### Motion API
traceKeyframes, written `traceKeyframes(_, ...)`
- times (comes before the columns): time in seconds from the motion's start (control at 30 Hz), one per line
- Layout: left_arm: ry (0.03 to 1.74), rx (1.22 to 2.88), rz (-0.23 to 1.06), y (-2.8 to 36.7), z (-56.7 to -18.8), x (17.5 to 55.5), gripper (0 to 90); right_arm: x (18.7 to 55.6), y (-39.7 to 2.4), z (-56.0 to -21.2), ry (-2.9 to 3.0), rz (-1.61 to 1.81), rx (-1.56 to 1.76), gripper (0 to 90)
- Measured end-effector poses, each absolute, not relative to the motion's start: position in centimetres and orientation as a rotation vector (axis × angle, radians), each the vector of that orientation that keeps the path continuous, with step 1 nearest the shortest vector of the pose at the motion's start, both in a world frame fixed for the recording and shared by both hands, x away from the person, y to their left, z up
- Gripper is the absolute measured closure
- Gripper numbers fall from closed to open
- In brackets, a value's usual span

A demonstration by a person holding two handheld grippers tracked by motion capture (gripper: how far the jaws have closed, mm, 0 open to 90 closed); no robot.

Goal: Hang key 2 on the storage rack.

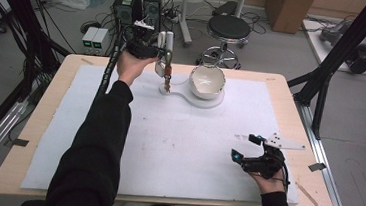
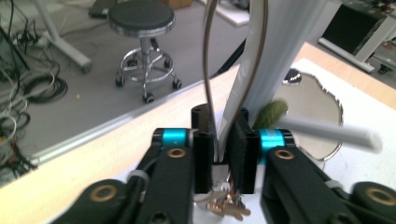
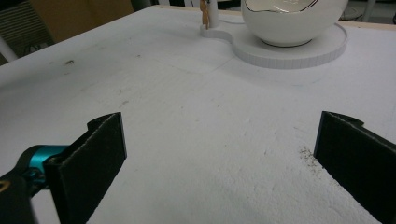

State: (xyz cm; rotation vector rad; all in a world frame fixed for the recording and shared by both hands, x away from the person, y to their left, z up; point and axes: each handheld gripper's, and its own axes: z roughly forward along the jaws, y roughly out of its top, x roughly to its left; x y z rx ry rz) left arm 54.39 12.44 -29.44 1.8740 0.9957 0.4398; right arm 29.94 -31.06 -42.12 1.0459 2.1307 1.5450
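Observation:
A white stand (image 1: 212,103) at the far side of the table carries a white bowl (image 1: 206,80) with a shiny rim, and a white post (image 1: 166,39) rises at its left end. My left gripper (image 1: 165,69) reaches to that post. In the left gripper view its jaws (image 2: 222,154) stand close together on a thin shiny metal handle (image 2: 233,70), with a small coppery piece (image 2: 226,205) below them. The post (image 2: 285,46) and the bowl (image 2: 317,112) lie just behind. My right gripper (image 1: 245,147) rests low over the mat at the front right, open (image 3: 219,163) with nothing between its fingers.
A white mat (image 1: 178,137) covers most of the wooden table (image 1: 44,116). A black stool (image 1: 227,29) and computer boxes (image 1: 129,5) stand on the floor beyond the far edge. Black frame struts (image 1: 323,85) rise at the table's right side.

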Motion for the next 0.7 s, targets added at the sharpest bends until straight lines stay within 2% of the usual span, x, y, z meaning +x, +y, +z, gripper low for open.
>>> traceKeyframes(0.07,1.027,1.85,0.456,13.0,-29.4,54.2,56.0,30.0,-31.1,-42.1,2.126,1.546,1.04,1.5)
traceKeyframes(0.17,1.052,1.814,0.442,14.1,-29.3,54.1,43.4,30.0,-31.1,-42.1,2.124,1.552,1.043,1.5)
traceKeyframes(0.33,1.091,1.832,0.429,15.4,-29.5,53.6,13.2,29.9,-31.1,-42.1,2.12,1.545,1.052,1.5)
traceKeyframes(0.47,1.101,1.858,0.361,16.6,-29.8,53.2,1.6,29.9,-31.2,-42.0,2.109,1.549,1.064,1.5)
traceKeyframes(0.7,1.085,1.835,0.369,18.6,-30.0,51.6,1.6,30.0,-31.0,-42.2,2.122,1.551,1.06,1.5)
